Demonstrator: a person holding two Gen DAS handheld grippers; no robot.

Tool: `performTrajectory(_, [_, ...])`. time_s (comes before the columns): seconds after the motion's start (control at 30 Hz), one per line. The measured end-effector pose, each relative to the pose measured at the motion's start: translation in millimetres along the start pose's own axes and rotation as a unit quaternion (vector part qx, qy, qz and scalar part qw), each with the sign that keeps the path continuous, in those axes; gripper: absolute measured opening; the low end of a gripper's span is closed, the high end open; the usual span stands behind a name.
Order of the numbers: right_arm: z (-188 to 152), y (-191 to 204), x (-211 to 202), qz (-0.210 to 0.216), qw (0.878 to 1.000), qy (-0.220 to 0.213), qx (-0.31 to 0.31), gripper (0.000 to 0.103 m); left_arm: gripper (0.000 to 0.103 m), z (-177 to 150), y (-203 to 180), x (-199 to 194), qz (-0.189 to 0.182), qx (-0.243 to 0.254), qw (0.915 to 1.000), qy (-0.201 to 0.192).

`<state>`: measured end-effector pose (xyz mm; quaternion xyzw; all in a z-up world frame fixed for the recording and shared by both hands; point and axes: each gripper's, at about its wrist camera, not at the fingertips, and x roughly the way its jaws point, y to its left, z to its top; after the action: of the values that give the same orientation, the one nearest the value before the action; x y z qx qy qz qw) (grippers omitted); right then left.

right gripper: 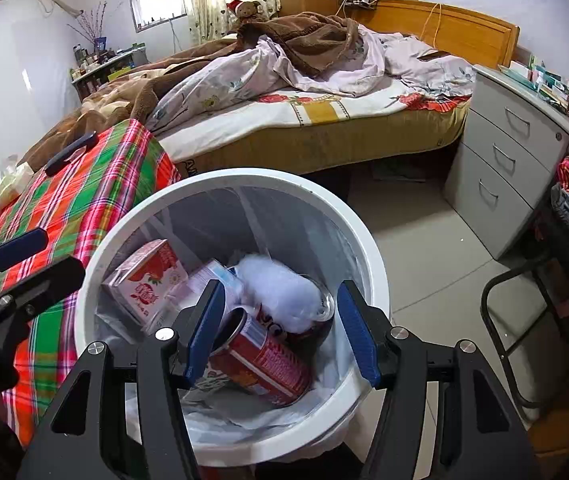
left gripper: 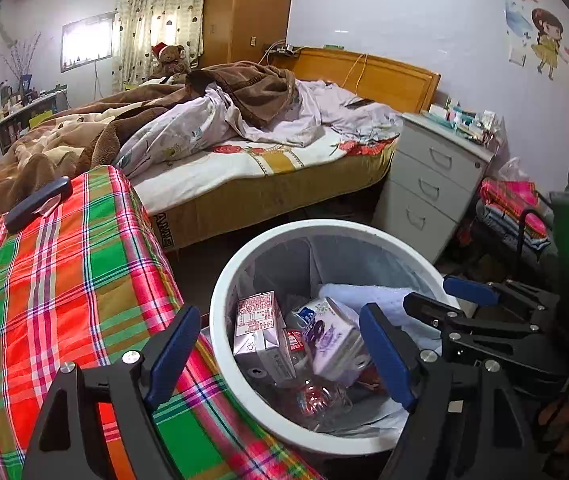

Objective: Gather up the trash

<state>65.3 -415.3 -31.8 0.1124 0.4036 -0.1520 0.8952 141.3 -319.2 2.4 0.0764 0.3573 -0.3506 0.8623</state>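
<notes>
Now both left tongs (left gripper: 280, 354) and right tongs (right gripper: 280, 330) gape empty over the bin (right gripper: 372, 248)

cartons (right gripper: 146, 282) and a can (right gripper: 262, 354) lie in the bin (right gripper: 368, 248), right of the cloth-covered table (right gripper: 84, 184), before the bed (right gripper: 324, 120).

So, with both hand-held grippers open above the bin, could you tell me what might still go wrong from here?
1. The red can lies right by the right hand-held gripper; lowering or closing could snag it.
2. The two grippers hang close together over the white bin; the left hand-held gripper could bump the right one on withdrawal.
3. The bin stands tight against the plaid cloth; a knock on the rim might tip it.
</notes>
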Motion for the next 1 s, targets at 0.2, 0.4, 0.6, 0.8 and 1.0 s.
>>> performTrajectory(0.2, [-2, 9, -11, 0.003, 1.000, -0.017, -0.004, 0.060, 0.081, -7, 7, -22, 0.017, -0.007, 0.9998, -0.010])
performTrajectory(0.4, [-14, 25, -34, 0.006, 0.999, -0.049, -0.007, 0.060, 0.081, -25, 14, -55, 0.048, -0.013, 0.9984, -0.026])
performTrajectory(0.6, [-35, 46, -68, 0.012, 0.995, -0.096, -0.015, 0.060, 0.081, -49, 19, -88, 0.078, -0.018, 0.9963, -0.032])
performTrajectory(0.8, [-56, 60, -90, 0.008, 0.992, -0.126, -0.016, 0.060, 0.081, -80, 23, -123, 0.094, -0.031, 0.9931, -0.062])
performTrajectory(1.0, [-74, 67, -98, 0.006, 0.990, -0.139, 0.004, 0.060, 0.082, -101, 29, -143, 0.087, -0.050, 0.9921, -0.075])
